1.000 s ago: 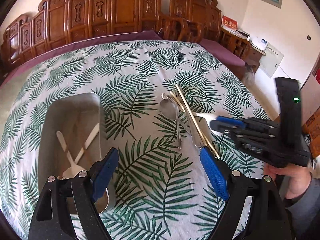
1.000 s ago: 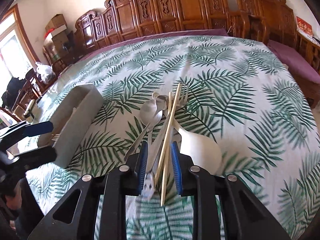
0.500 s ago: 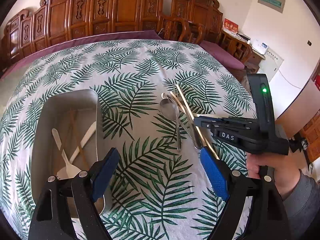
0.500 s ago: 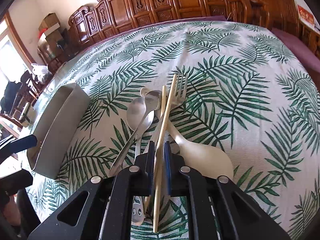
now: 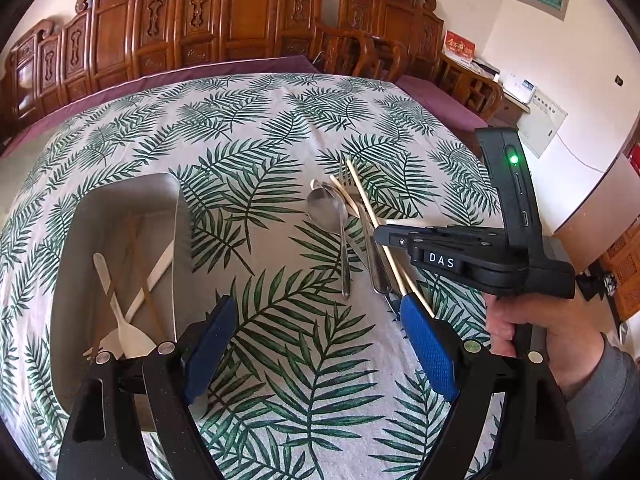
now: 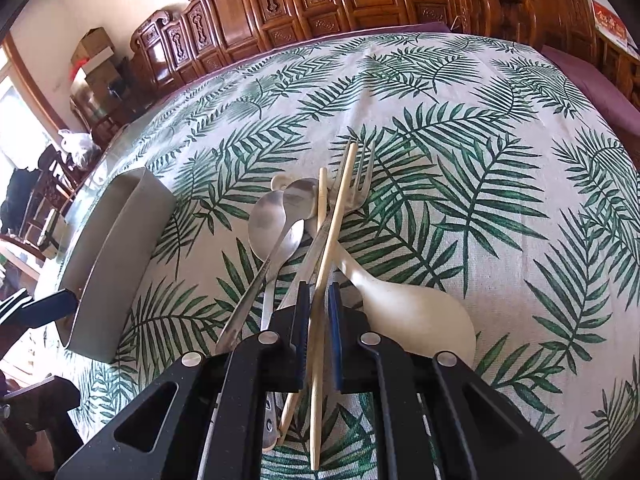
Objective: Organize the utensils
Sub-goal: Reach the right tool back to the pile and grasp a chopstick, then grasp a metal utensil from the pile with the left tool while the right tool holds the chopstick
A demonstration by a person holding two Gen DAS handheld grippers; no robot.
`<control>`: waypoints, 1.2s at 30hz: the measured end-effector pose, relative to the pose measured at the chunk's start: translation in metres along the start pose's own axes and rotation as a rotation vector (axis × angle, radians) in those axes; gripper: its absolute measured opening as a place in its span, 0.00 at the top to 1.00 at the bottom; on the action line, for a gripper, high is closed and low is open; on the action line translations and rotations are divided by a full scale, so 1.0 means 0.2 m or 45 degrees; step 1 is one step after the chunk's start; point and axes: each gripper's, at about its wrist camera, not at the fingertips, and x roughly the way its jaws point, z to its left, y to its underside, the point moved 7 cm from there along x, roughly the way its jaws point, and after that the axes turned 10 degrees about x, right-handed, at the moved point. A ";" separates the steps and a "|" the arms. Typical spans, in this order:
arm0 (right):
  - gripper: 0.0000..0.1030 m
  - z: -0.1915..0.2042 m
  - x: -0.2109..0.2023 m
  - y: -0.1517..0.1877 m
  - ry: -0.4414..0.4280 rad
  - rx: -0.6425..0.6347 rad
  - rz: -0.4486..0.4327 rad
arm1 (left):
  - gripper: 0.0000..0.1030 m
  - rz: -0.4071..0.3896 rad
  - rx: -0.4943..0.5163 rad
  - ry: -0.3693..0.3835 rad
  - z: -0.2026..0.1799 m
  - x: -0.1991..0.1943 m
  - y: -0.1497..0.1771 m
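A pile of utensils lies on the leaf-print tablecloth: metal spoons [image 6: 267, 224], a fork [image 6: 358, 188], a white plastic spoon [image 6: 412, 312] and a pair of pale chopsticks [image 6: 334, 216]. My right gripper [image 6: 319, 312] is shut on the chopsticks, near their thick ends. It shows in the left wrist view [image 5: 384, 236] over the pile [image 5: 344, 216]. My left gripper [image 5: 316, 344] is open and empty, above the cloth between the pile and a grey tray [image 5: 176, 216]. The tray holds white spoons [image 5: 120, 312] and brown chopsticks [image 5: 136, 264].
The tray also shows in the right wrist view [image 6: 120, 248] at the left. Carved wooden chairs [image 5: 248, 16] line the far side of the table. A purple underlay [image 5: 436, 96] shows at the table's far right edge.
My right gripper has closed from half open onto the chopsticks and tilted down over the pile. My left gripper has stayed open and drawn back a little.
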 end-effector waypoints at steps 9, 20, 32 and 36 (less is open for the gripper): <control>0.94 0.00 -0.01 0.00 -0.011 0.004 -0.007 | 0.22 0.017 0.012 -0.013 -0.02 0.03 0.00; 0.94 -0.05 -0.18 -0.08 -0.085 0.051 -0.107 | 0.23 0.064 0.017 -0.019 -0.03 0.17 -0.04; 0.94 -0.13 -0.25 -0.11 -0.092 0.069 -0.138 | 0.68 0.182 -0.011 0.074 -0.08 0.48 -0.09; 0.94 -0.14 -0.25 -0.11 -0.092 0.070 -0.142 | 0.74 0.187 -0.012 0.072 -0.08 0.53 -0.11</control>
